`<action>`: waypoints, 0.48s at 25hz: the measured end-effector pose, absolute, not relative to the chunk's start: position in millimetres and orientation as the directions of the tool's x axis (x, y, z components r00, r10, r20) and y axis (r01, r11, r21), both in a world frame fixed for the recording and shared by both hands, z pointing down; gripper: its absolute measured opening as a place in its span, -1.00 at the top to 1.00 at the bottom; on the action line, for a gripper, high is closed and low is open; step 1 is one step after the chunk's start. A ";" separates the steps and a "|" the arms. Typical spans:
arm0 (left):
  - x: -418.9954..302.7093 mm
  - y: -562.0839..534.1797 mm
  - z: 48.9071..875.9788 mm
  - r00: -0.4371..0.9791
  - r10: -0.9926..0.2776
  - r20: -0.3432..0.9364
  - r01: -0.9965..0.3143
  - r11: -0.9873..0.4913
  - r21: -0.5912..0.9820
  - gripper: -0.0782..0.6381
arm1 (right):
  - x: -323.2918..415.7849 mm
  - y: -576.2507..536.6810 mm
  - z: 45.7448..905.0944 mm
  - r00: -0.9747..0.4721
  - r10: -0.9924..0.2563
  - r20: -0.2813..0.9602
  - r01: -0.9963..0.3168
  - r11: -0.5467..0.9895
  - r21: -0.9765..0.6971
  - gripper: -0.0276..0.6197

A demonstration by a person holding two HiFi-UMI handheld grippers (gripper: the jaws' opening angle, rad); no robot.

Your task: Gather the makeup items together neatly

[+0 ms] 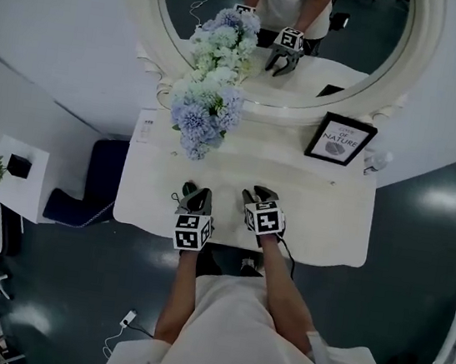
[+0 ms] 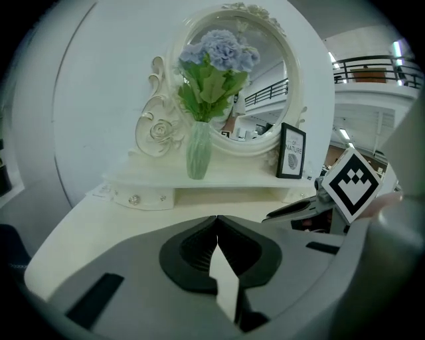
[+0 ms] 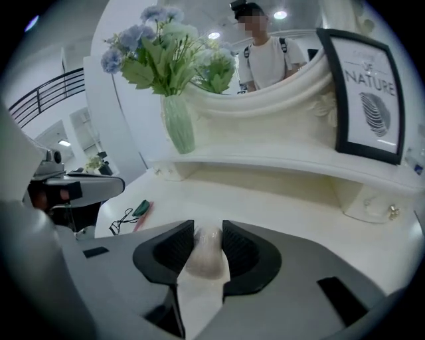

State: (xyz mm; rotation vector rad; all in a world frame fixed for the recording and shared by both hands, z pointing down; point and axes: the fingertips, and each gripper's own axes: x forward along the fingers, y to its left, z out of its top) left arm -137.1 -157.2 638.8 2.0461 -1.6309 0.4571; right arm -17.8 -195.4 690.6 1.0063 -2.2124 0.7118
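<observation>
The white vanity table [image 1: 323, 224] filled the head view, though its front edge ran under the person's arms, and the oval mirror [image 1: 140, 5] behind it was cut off at the top. The blue flowers [image 1: 205, 106] hid their own vase from above; only the left gripper view showed the pale green vase [image 2: 198, 151] upright on the raised shelf, with the framed print [image 2: 291, 151] further along. From overhead both grippers sat near the table's front edge, their marker cubes covering the jaws. The left gripper [image 2: 217, 219] showed in its own view with its jaws closed tip to tip and nothing between them. The right gripper [image 3: 207, 229] had its jaws part-way apart, clamped on a pale rounded item [image 3: 204, 255] whose kind was hard to make out. Only the right gripper view showed the eyelash curler [image 3: 123, 219], a green piece [image 3: 141, 208] and a pink stick [image 3: 143, 216] lying close together on the tabletop.
</observation>
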 end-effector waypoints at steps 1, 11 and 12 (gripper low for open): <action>-127.9 -157.3 640.1 0.245 -0.807 0.538 -0.969 -0.186 0.163 0.74 | -6.9 -195.1 690.7 -0.521 -0.483 0.704 -0.805 0.553 -0.217 0.41; -33.5 -159.7 652.4 0.357 -0.758 0.546 -0.934 -0.301 0.192 0.74 | 106.0 -184.4 697.8 -0.363 -0.592 0.720 -0.919 0.354 -0.173 0.41; -25.5 -158.9 653.5 0.365 -0.752 0.548 -0.931 -0.310 0.194 0.74 | 116.1 -183.0 698.7 -0.345 -0.599 0.722 -0.929 0.330 -0.169 0.41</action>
